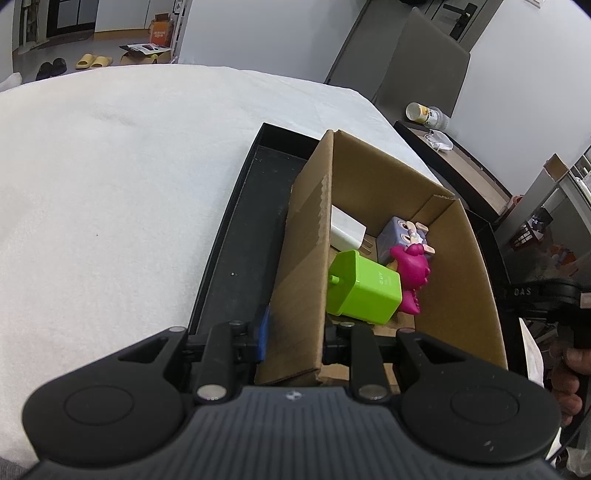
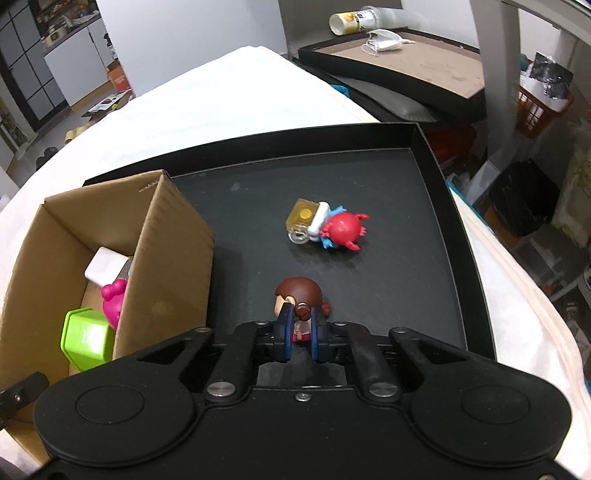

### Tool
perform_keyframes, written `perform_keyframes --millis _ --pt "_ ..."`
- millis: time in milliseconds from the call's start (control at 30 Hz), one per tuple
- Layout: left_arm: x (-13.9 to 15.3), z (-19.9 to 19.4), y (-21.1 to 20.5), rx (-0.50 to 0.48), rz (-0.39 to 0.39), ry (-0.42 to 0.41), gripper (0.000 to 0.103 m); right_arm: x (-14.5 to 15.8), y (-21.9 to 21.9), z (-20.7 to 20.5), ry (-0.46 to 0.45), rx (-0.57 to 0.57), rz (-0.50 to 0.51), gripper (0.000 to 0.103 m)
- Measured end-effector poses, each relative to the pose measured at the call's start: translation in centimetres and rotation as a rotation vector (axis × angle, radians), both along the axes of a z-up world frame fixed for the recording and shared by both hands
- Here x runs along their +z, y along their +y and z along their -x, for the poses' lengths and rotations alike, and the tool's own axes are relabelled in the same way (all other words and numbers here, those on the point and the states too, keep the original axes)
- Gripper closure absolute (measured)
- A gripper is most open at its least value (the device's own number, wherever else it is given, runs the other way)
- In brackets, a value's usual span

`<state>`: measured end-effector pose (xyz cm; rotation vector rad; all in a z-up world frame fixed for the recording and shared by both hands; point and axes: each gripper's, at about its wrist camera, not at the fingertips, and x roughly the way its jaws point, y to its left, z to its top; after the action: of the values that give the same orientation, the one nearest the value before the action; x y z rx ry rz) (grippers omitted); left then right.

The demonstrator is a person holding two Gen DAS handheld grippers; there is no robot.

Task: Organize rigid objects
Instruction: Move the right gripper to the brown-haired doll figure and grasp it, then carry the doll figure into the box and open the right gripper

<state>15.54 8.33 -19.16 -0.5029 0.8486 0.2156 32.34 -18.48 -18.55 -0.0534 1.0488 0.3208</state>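
A cardboard box [image 1: 454, 258] stands in a black tray [image 1: 236, 243]. It holds a green block [image 1: 364, 288], a magenta figure [image 1: 410, 273], a purple cube toy [image 1: 402, 232] and a white charger [image 1: 345, 230]. My left gripper [image 1: 295, 332] straddles the box's near left wall [image 1: 306, 258], jaws apart either side of it. My right gripper [image 2: 300, 332] is shut on a brown-haired doll figure [image 2: 299, 295] just above the tray floor [image 2: 388, 288]. A red-and-blue toy with a yellow base [image 2: 327, 227] lies further out on the tray. The box [image 2: 162, 258] is to the left.
The tray sits on a white cloth-covered table [image 1: 110, 184]. A side table [image 2: 406, 62] with a tipped cup [image 2: 354, 18] and a face mask [image 2: 384, 42] stands beyond. The right gripper and the hand holding it show at the right edge of the left wrist view [image 1: 546, 295].
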Motion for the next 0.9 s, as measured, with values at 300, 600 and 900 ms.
perform_keyframes --millis 300,600,900 --pt "0.0 0.1 -0.2 -0.001 -0.007 0.001 0.080 0.1 -1.2 1.0 0.039 -0.021 0.006 0.094" --pt "0.1 0.0 -0.2 0.002 -0.014 0.005 0.080 1.4 -1.1 1.5 0.025 0.007 -0.029 0.094" --pt "0.1 0.0 -0.2 0.001 -0.015 0.005 0.080 3.7 -1.0 2.0 -0.012 0.010 -0.064 0.094"
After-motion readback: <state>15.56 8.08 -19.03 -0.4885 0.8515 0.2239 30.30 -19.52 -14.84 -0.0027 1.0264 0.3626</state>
